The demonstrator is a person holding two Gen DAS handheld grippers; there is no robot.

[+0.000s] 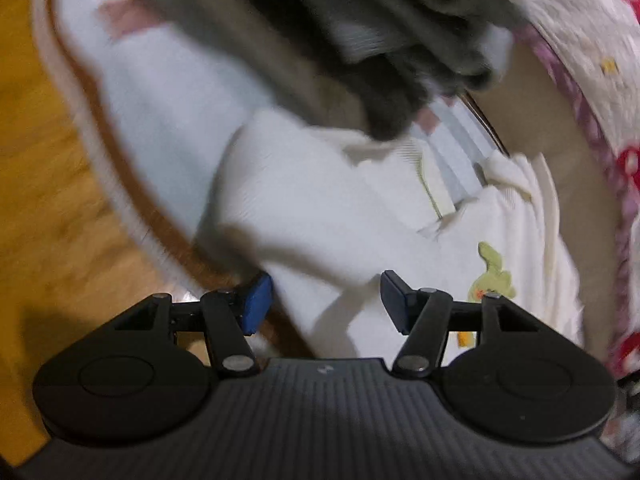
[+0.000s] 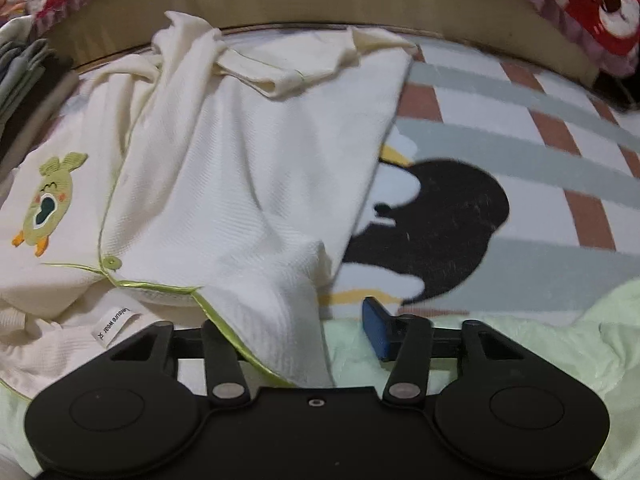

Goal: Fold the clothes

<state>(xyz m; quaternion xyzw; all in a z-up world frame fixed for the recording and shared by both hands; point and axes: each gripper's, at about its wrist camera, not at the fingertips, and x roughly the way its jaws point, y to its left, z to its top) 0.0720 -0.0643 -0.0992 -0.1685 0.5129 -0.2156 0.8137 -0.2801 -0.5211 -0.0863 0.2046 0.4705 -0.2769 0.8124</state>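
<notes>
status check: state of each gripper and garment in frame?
left hand-held gripper: open, cream fabric between its fingers, not pinched
right hand-held gripper: open, shirt hem draped over its left finger
cream shirt: spread out, creased, sleeve folded over, bottom button fastened
grey clothes: folded, stacked beside the shirt
striped blanket: flat beneath the shirt

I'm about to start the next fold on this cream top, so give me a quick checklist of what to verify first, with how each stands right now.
1. Left tool open with cloth between its pads: ok, the cream top lies in the gap.
2. Right tool open: ok; only its right pad shows, the other is hidden under cloth.
3. Top lying flat: not ok, collar and sleeve are bunched.
4. Green button fastened: cannot tell.
5. Folded grey stack clear of the top: ok, it sits at the edge.
6. Left view sharp: not ok, blurred.
</notes>
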